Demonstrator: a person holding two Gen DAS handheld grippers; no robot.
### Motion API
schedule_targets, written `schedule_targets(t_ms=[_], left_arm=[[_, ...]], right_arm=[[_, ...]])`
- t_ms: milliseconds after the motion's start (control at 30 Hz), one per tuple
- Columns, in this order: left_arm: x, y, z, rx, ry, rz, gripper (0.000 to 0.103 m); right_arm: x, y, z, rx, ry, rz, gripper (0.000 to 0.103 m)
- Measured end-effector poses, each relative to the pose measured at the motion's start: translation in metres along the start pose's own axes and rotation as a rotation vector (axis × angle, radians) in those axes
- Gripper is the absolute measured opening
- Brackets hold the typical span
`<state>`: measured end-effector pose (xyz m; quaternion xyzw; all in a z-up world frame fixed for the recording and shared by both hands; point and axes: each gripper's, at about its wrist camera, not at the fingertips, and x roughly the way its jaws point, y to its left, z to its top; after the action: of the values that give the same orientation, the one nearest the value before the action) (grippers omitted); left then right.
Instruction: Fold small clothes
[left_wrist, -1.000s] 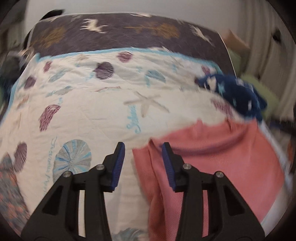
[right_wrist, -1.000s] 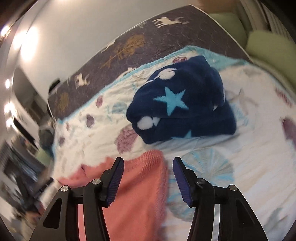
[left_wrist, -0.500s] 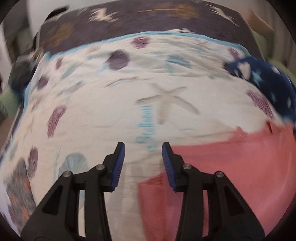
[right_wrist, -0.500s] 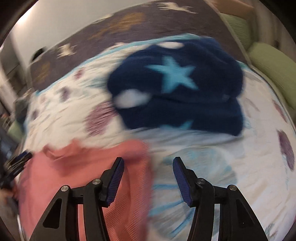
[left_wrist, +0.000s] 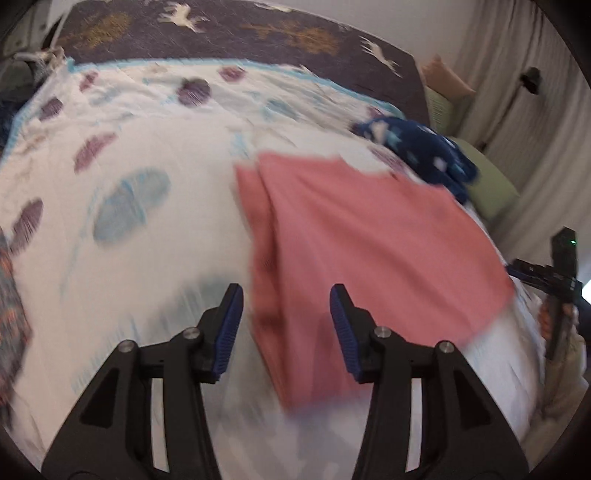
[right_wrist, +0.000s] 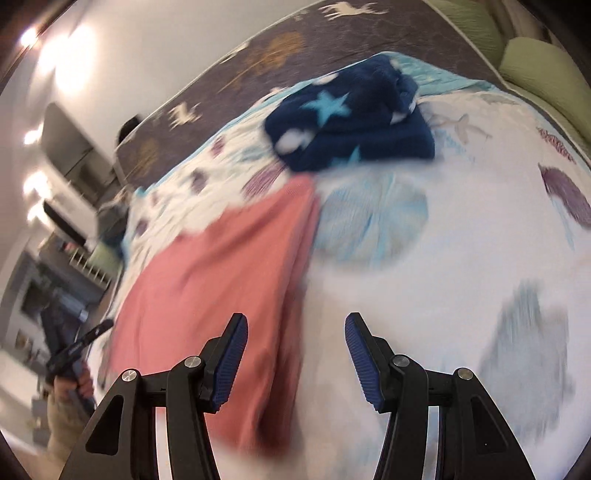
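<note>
Left hand-held gripper (left_wrist: 286, 328): opening, your jaws empty over the pink garment (left_wrist: 369, 236).
Right hand-held gripper (right_wrist: 295, 356): parted, empty.
Risk: you pinch one layer only; fold skews.

The left gripper (left_wrist: 286, 325) tilts downward, its blue-padded jaws opening with nothing pinched between the pads. The right gripper (right_wrist: 295, 360) also tilts downward, its jaws parted wide and gripping nothing. Off to the right of the left tongs, the person's right hand (left_wrist: 550, 317) grasps the other tool's handle; left of the right tongs, the left hand (right_wrist: 75, 384) does likewise.
</note>
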<state>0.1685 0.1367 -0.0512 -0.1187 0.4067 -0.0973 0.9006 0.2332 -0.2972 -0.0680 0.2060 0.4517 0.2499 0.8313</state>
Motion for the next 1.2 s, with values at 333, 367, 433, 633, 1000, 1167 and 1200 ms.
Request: schedule_targets(t_ms=[333, 367, 433, 633, 1000, 1167, 1200], left_arm=[[0.007, -0.016, -0.026, -0.021, 0.013, 0.006, 0.046], [0.008, -0.016, -0.024, -0.037, 0.007, 0.0, 0.025], [0.008, -0.012, -0.027, -0.07, 0.022, 0.033, 0.003], [-0.019, 0.018, -0.052, -0.204, 0.004, 0.047, 0.002], [-0.03, -0.002, -0.056, -0.149, -0.004, 0.004, 0.051], [-0.014, -0.006, -0.056, -0.205, 0.029, -0.047, 0.067], [-0.013, -0.005, -0.055, -0.233, 0.019, -0.064, 0.071]], right_arm=[[-0.013, 0.034, -0.059, -0.039, -0.034, 0.008, 0.048], [-0.009, 0.033, -0.057, -0.015, -0.037, 0.019, 0.045], [0.001, 0.034, -0.053, 0.024, -0.023, 0.009, 0.02], [-0.027, 0.024, -0.052, 0.06, -0.082, -0.073, 0.001], [-0.04, 0.01, -0.073, 0.156, -0.013, 0.011, 0.027], [-0.017, 0.023, -0.079, 0.204, 0.041, 0.139, 0.038], [-0.01, 0.023, -0.078, 0.225, 0.047, 0.154, 0.045]])
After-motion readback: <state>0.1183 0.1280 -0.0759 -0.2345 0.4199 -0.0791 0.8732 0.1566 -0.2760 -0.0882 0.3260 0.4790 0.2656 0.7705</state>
